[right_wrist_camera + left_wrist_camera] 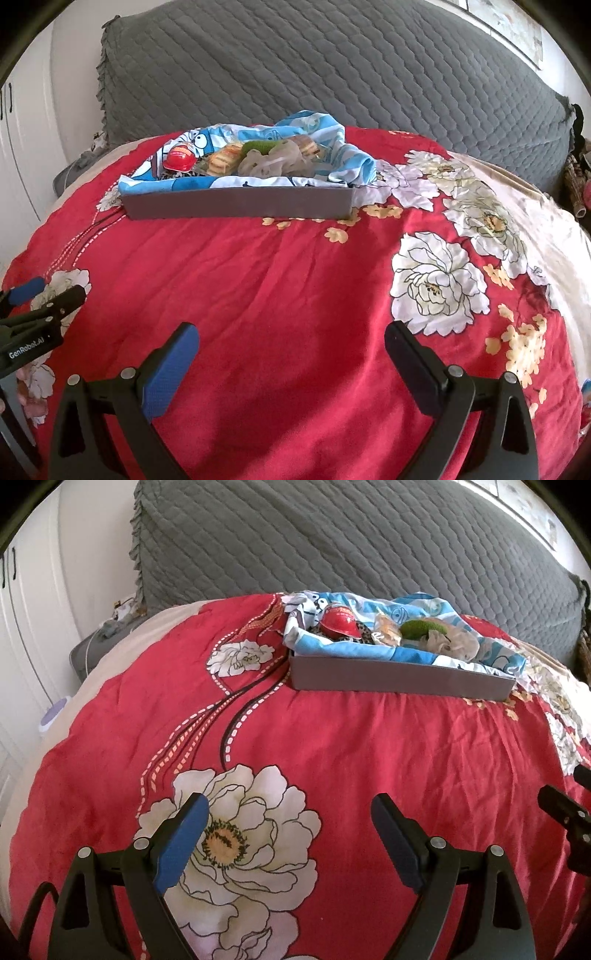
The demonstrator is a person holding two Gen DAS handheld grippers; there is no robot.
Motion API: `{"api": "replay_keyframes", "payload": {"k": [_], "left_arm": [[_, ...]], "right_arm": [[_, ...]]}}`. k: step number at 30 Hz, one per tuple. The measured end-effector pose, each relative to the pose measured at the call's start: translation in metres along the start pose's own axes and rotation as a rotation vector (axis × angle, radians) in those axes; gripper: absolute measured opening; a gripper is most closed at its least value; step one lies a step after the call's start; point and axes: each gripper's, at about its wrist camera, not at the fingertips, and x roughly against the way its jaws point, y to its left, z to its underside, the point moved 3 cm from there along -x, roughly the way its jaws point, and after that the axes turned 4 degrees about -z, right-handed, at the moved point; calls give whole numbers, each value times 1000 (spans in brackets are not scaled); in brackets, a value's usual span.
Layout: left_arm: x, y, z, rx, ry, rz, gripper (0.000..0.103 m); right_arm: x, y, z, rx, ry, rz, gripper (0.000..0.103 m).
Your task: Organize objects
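bare red bedspread (295, 295) lies free up to the grey tray (240, 203); beyond, quilted headboard (295, 66) blocks.

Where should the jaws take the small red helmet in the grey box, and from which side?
Probably from above, across the dome of the red helmet, not the thin brim. It sits upright at the left end of the grey box, whose wall blocks a low approach.

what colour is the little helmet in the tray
Red. The helmet sits at the tray's left end, clearest in the left wrist view.

Gray tray (236, 203) of objects rests on red bedspread (295, 288).
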Motion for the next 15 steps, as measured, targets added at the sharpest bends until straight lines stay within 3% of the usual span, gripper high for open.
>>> {"api": "replay_keyframes", "payload": {"k": [15], "left_arm": [[1, -5, 4, -32, -8, 3, 90]], "right_arm": [[2, -1, 7, -7, -18, -12, 101]]}}
